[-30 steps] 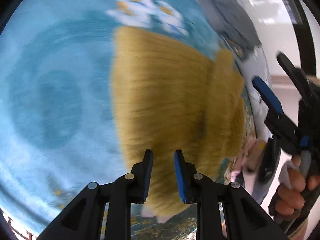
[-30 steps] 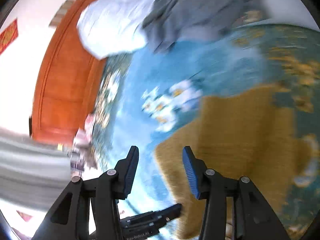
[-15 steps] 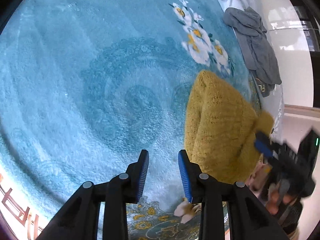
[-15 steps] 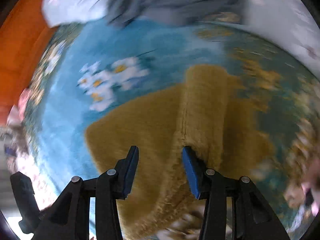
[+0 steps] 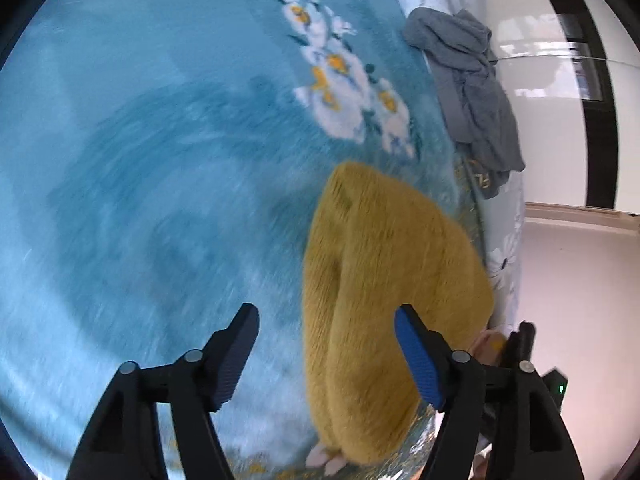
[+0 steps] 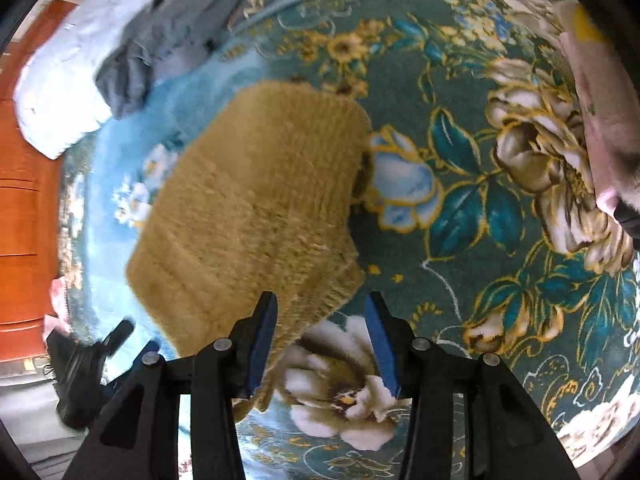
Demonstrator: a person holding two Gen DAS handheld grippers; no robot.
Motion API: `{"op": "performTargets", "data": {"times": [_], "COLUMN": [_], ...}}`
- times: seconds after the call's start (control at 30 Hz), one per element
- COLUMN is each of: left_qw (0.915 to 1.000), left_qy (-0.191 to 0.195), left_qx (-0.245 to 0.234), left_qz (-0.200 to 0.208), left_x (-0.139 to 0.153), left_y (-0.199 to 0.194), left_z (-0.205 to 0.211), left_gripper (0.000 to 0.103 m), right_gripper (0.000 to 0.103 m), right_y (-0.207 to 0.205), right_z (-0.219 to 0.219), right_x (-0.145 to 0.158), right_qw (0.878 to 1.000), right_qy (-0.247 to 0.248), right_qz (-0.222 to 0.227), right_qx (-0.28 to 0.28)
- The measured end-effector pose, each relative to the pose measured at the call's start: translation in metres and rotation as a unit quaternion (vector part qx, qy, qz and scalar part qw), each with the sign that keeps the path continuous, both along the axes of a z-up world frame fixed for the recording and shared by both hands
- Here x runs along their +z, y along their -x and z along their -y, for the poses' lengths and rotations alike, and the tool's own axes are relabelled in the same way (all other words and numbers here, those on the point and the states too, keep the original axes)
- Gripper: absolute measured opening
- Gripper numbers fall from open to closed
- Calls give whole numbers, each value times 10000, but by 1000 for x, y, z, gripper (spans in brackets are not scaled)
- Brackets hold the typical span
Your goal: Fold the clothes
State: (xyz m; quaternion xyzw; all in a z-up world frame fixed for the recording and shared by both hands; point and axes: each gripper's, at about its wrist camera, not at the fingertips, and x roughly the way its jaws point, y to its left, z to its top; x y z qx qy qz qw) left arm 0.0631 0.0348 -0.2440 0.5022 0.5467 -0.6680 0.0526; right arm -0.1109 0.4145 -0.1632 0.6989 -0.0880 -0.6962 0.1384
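A fuzzy mustard-yellow sweater lies folded on a blue floral blanket; it also shows in the right wrist view. My left gripper is open and empty, its jaws wide apart just above the sweater's near edge. My right gripper is open and empty, hovering over the sweater's near hem and the blanket's flowered border. The left gripper shows at the lower left of the right wrist view.
A crumpled grey garment lies at the blanket's far edge, also in the right wrist view. A white pillow or sheet lies behind it. A wooden door stands at left. Floor lies beyond the bed edge.
Both grippers have opened wider. The left gripper swung back toward the sweater after sweeping over the blanket. The right gripper moved over the sweater to its hem, near the flowered border.
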Motion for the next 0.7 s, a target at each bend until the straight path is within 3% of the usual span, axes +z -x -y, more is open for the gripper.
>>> {"op": "performTargets", "data": {"times": [0.1,0.23,0.5,0.7], "left_qw": [9994,9988,9933,9909], "left_qy": [-82,-148,-923,-663], "left_qx": [16,-241,-122,-812], "left_qz": [-334,-406,-678,-846], "left_x": [-11,-31,-44,-40], "left_y": [25,51,52,50], "left_z": [9,10,4,-26], "left_gripper": [84,85,84,85], "right_gripper": [47,47,47,47], "right_y": [0,-7,-12,-10], "right_z": [-7,-19,-23,4], "right_x": [4,-1,-8,-5], "right_qw": [9999,9998,9995,9998], "right_qy": [-90,-189,-97,32], "right_qz": [-72,18,225,183], "right_qx": [113,14,-220,52]}}
